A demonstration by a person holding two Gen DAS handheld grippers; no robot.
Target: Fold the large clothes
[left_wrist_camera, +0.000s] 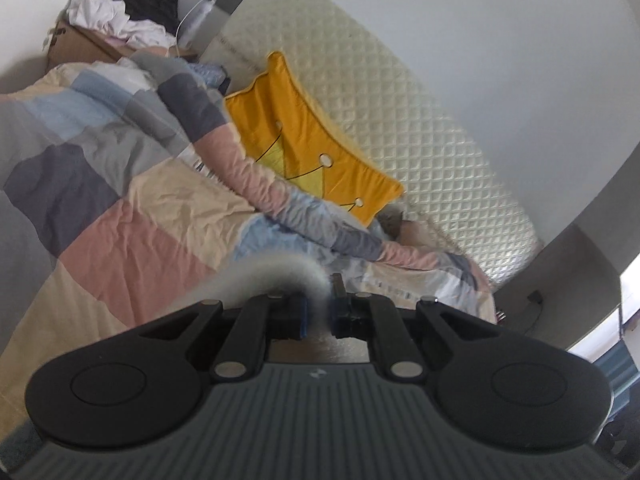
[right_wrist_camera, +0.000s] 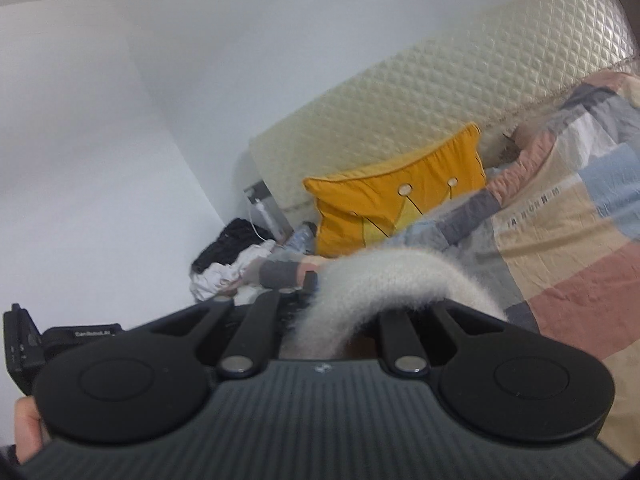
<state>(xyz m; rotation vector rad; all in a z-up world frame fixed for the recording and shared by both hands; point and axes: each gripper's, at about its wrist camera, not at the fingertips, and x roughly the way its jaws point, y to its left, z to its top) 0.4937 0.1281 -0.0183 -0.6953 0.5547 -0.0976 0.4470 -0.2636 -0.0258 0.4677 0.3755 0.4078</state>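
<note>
Both grippers are pinching the same fuzzy white garment [right_wrist_camera: 384, 284] rn. Left gripper [left_wrist_camera: 318, 312] clamps it at the tips, and so does the right gripper [right_wrist_camera: 316, 300]. Fabric arcs up and sideways between them, hanging above the quilt [left_wrist_camera: 152, 208], so neither hand's nearer imo.

You get soft, even daylight in both views; a bright window [left_wrist_camera: 628, 304] blows out at three o'clock in the left one. The fuzzy white fabric [right_wrist_camera: 384, 280] smears with motion blur. Fisheye bending curves the walls, and corners darken.
</note>
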